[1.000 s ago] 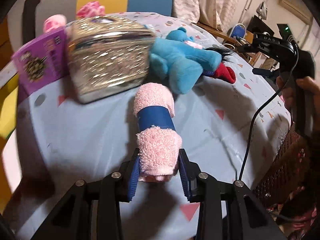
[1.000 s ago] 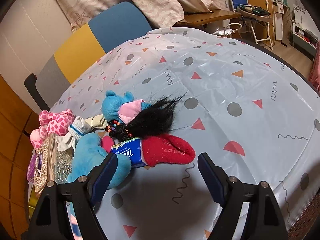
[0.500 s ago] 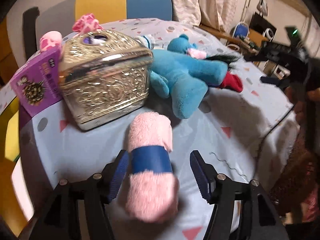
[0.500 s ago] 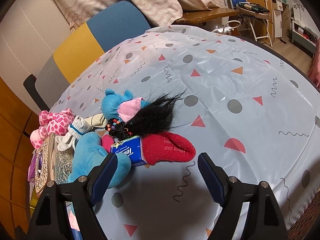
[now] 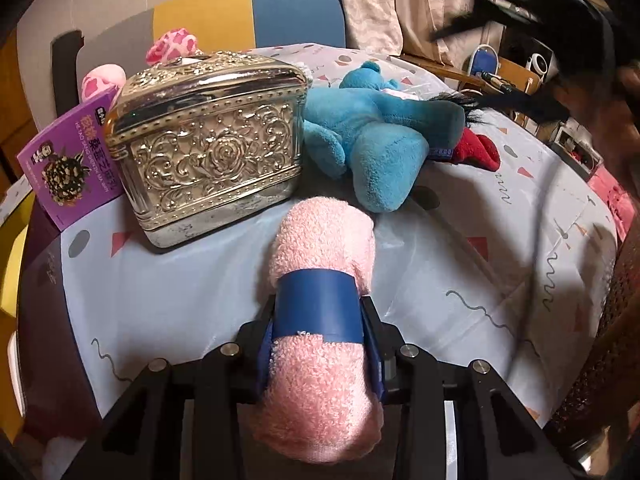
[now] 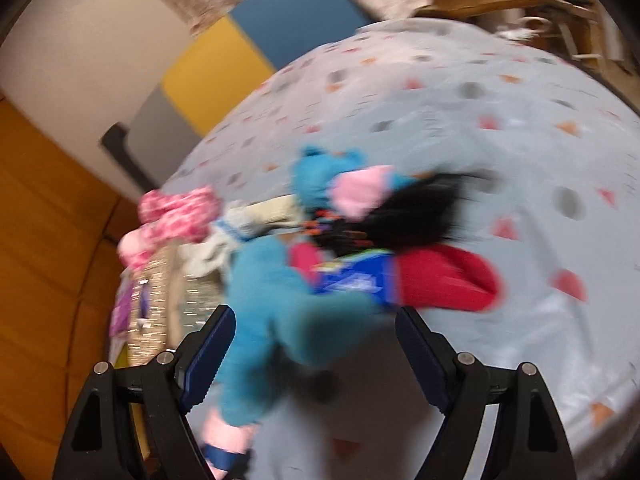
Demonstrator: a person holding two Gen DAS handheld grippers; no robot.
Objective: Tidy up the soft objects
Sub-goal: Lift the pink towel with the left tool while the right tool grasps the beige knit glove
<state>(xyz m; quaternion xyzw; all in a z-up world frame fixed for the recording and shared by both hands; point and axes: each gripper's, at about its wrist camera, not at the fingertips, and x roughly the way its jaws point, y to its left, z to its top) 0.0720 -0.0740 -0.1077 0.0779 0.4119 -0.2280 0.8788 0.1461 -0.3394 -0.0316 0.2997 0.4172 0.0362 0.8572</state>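
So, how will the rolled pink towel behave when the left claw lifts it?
The rolled pink towel looks soft, so it probably squashes between the left claw pads. Its blue band should keep it rolled. The free ends may droop slightly; it seems light.

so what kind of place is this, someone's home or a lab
Most likely a home room: a table under a patterned plastic cloth, a colour-block chair pulled up behind it, curtains beyond, and plush toys like the blue one lying about.
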